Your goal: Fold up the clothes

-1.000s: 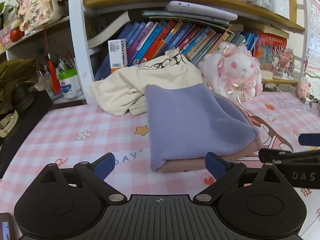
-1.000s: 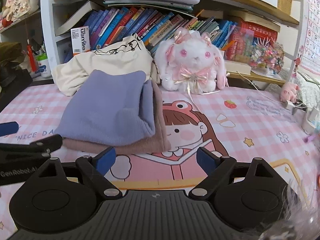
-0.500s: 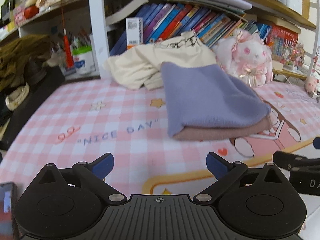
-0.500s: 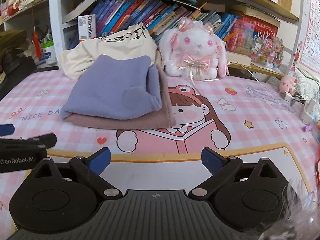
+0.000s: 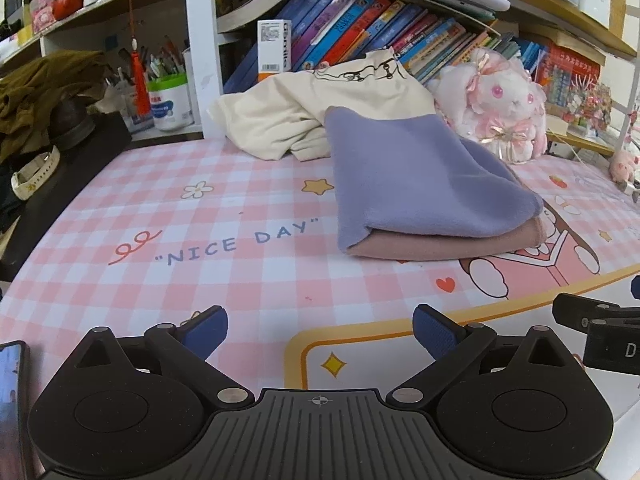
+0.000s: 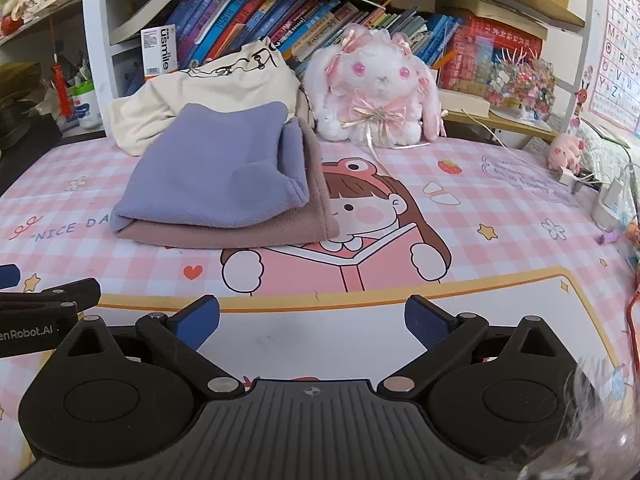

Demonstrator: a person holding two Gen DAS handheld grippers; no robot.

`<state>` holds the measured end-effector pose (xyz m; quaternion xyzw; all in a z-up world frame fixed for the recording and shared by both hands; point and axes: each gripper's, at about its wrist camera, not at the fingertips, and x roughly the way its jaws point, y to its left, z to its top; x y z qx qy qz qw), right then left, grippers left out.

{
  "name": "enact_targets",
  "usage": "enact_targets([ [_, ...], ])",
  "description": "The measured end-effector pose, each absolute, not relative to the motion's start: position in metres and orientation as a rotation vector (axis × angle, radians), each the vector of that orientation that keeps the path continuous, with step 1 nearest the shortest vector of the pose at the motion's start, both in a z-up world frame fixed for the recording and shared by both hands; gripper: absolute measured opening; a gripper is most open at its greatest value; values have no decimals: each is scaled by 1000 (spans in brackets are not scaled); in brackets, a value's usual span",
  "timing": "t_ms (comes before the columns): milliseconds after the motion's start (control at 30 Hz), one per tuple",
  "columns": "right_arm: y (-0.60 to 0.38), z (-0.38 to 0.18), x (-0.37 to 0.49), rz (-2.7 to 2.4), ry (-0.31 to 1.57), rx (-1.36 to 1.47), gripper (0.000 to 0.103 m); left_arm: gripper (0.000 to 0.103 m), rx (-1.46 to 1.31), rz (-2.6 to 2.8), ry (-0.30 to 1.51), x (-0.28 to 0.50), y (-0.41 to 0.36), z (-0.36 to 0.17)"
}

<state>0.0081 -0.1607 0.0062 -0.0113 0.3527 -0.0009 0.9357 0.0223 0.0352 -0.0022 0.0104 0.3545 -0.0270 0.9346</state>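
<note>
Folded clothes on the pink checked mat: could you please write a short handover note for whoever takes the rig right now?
Left claw: open, empty, low over the pink checked mat.
Right claw: open, empty, also short of the clothes.
Done: the folded lavender fleece garment lies stacked on the folded dusty-pink garment mid-mat.
Left: the crumpled cream garment behind the stack, against the books, looks unfolded; probably next.

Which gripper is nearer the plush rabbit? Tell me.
Right. The right gripper faces the plush rabbit almost straight ahead; the left gripper sits farther left, the rabbit off to its right.
</note>
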Motion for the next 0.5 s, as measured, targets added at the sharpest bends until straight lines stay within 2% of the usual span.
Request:
enact_targets([
  [500,-161,5,9,1,733,-19,100,100,25,-53,740,23,35,-3],
])
